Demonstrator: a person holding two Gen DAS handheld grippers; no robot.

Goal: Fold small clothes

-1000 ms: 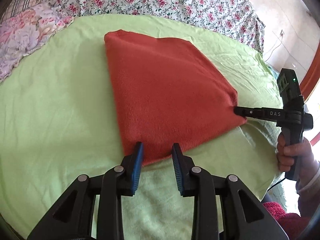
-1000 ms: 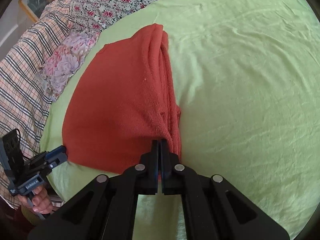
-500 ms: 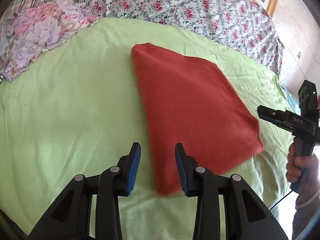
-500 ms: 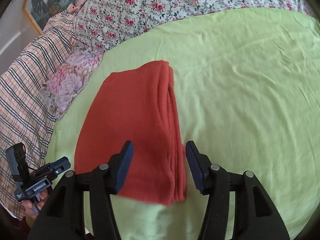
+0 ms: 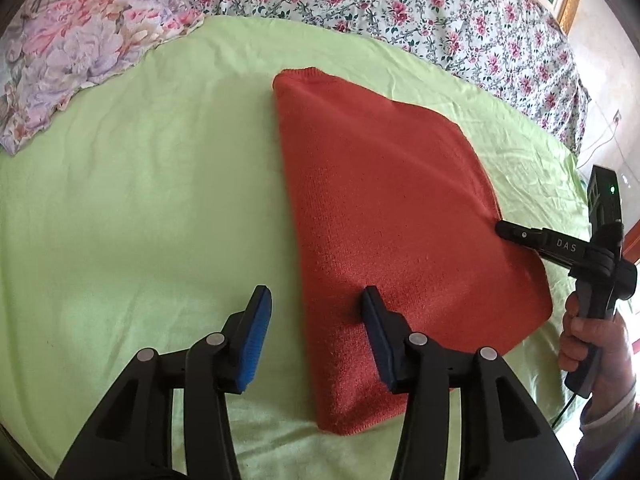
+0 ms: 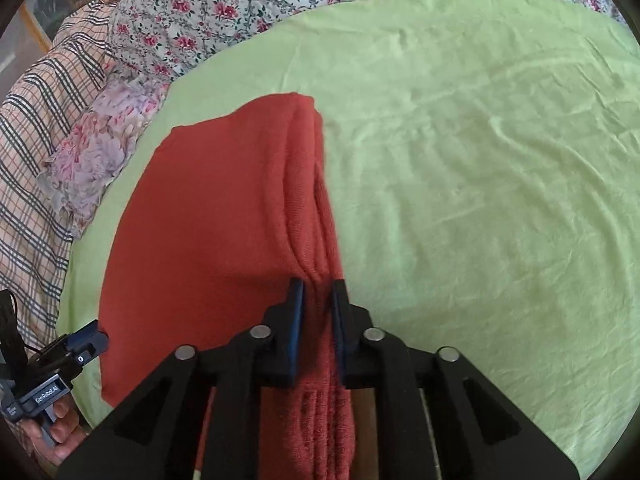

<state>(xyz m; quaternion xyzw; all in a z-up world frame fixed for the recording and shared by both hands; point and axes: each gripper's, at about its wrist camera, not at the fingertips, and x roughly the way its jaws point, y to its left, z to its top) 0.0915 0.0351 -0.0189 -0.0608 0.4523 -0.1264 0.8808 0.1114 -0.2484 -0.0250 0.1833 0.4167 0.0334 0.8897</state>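
The red garment (image 5: 384, 216) lies folded on the green sheet (image 5: 140, 184); my right gripper (image 6: 318, 296) pinches its layered edge, my left gripper (image 5: 316, 304) spread apart, so I should catch every layer.

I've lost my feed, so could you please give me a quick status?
Left hand-held gripper open. Right hand-held gripper shut on folded red garment. Nothing obstructing.

We count one folded red garment (image 5: 384, 216), one green sheet (image 5: 140, 200) on the bed, one floral bedspread (image 5: 400, 4), one purple floral pillow (image 5: 76, 52), one plaid blanket (image 6: 36, 128), two tongs: left tongs (image 5: 316, 332), right tongs (image 6: 318, 312).
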